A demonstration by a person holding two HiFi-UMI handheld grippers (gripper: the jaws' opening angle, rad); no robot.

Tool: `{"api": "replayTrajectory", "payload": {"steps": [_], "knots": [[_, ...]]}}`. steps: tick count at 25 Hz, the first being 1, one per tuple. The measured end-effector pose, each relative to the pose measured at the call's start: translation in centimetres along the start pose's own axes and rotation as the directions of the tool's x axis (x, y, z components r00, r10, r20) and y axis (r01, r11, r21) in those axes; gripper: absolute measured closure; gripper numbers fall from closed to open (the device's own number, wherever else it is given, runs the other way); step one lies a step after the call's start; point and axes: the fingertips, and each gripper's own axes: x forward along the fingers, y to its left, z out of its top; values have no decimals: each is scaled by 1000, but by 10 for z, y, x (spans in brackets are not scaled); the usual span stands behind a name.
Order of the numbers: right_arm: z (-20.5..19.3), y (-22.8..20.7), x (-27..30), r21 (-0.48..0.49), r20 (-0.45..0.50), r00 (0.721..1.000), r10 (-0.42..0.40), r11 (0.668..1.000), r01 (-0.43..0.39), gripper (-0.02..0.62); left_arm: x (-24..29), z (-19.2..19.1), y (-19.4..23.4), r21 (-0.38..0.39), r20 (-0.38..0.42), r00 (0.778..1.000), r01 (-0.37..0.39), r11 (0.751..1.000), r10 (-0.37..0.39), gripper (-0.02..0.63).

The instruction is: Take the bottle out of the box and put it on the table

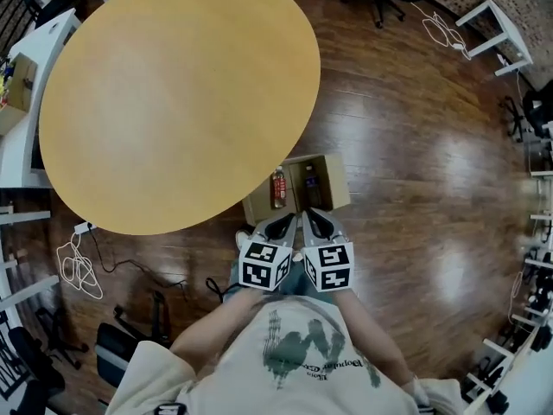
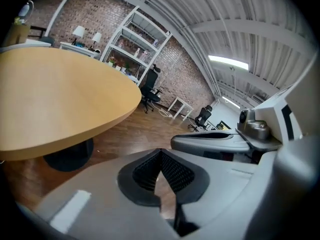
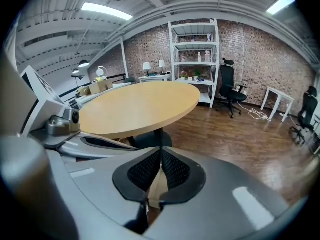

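Head view: the bottle sits in the box at the table's five o'clock. The left gripper and right gripper hover at the box's six o'clock, aligned for reaching. Left gripper view: jaws together, empty. Right gripper view: the same.

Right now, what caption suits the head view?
Left tool and right tool, both shut, by an open brown cardboard box beside a round tan table.

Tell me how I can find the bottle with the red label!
Start at the big round wooden table; on the floor by its near edge sits an open cardboard box. Two bottles are inside, side by side. The red-labelled bottle is the left one in the head view; the dark bottle beside it shows no red.
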Motion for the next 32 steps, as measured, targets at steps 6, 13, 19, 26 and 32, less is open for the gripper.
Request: {"api": "replayTrajectory", "payload": {"steps": [6, 13, 19, 26, 32], "knots": [[-14, -19, 38, 44, -18, 1000, -8, 999, 9, 588, 33, -12, 26, -55, -19, 999, -43, 998, 42, 609], [-47, -54, 94, 83, -65, 994, 83, 993, -78, 588, 83, -18, 59, -120, 15, 984, -173, 978, 176, 609], [-84, -76, 141, 112, -97, 984, 148, 984, -137, 588, 129, -31, 82, -116, 46, 965, -253, 960, 260, 609], [-143, -111, 203, 190, -128, 977, 172, 971, -146, 588, 192, -84, 111, -73, -23, 967, -254, 964, 253, 609], [-185, -128, 239, 271, -135, 971, 196, 950, -154, 588, 232, -117, 128, -101, -45, 965, -261, 960, 258, 609]]}}
